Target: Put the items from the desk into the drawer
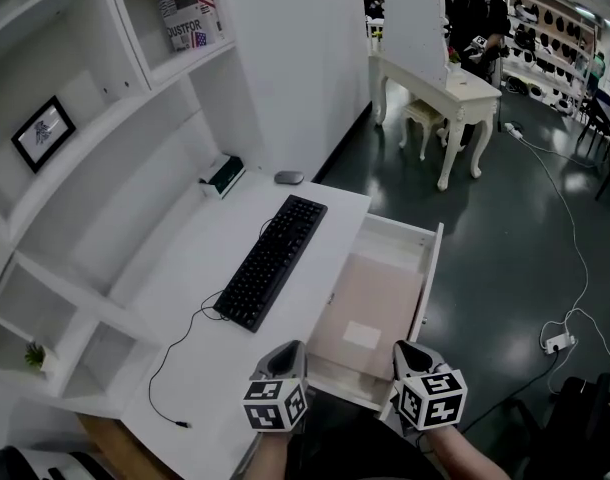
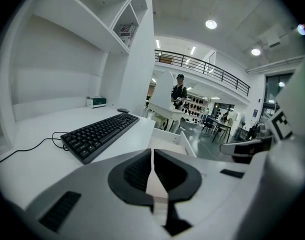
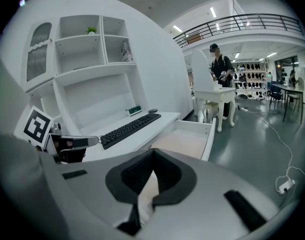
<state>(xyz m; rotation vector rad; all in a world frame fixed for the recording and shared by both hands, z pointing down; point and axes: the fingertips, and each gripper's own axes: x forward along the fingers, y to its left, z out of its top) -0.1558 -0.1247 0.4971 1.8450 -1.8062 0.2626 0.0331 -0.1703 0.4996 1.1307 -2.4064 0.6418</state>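
Note:
A black keyboard (image 1: pixel 273 261) lies slantwise on the white desk (image 1: pixel 185 298), its cable (image 1: pixel 175 363) trailing toward me. Beyond it sit a grey mouse (image 1: pixel 289 177) and a small green and white box (image 1: pixel 223 175) by the back wall. The drawer (image 1: pixel 375 308) at the desk's right stands pulled out, with only a pale liner inside. My left gripper (image 1: pixel 285 356) hovers at the desk's near edge, shut with nothing in it. My right gripper (image 1: pixel 410 356) hangs over the drawer's near end, also shut and empty. The left gripper view shows the keyboard (image 2: pixel 100 134) ahead to the left.
White shelves rise left of the desk, holding a framed picture (image 1: pixel 43 130), a book (image 1: pixel 188 8) and a small plant (image 1: pixel 35 354). A white table (image 1: pixel 455 93) with a person (image 1: pixel 475 18) stands beyond. A power strip (image 1: pixel 557 343) and cables lie on the dark floor at right.

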